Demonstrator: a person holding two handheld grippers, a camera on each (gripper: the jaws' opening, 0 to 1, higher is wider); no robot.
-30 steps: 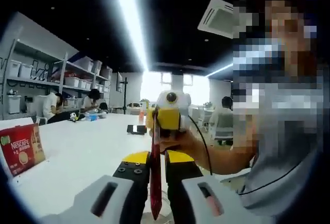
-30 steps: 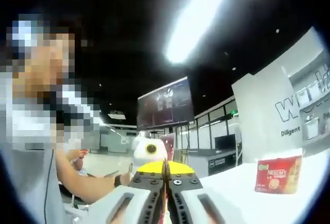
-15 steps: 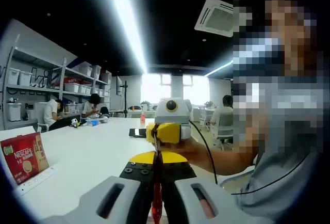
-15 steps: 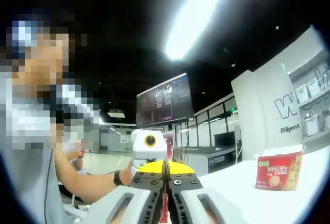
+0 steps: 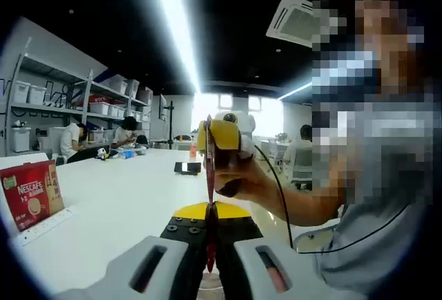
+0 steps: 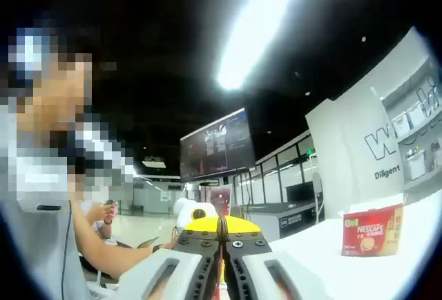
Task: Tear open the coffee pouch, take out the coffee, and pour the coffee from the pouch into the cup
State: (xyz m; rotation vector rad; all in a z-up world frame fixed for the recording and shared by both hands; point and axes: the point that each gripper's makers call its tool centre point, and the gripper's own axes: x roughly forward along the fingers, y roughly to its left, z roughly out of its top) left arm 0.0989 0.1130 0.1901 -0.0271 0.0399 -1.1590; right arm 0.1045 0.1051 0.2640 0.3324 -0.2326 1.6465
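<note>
Both grippers' fingers were clamped on the coffee pouch [image 5: 208, 196], the right gripper [image 5: 222, 141] at 12 o'clock. Thin, floppy foil, probably slippery, so pinching near the top edge looked smartest.

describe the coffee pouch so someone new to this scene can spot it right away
Start at the long white table, then the left gripper rising from the bottom of the left gripper view. The coffee pouch is the thin red strip, seen edge-on, clamped there and running up to the right gripper; the red Nescafe box stands far left.
</note>
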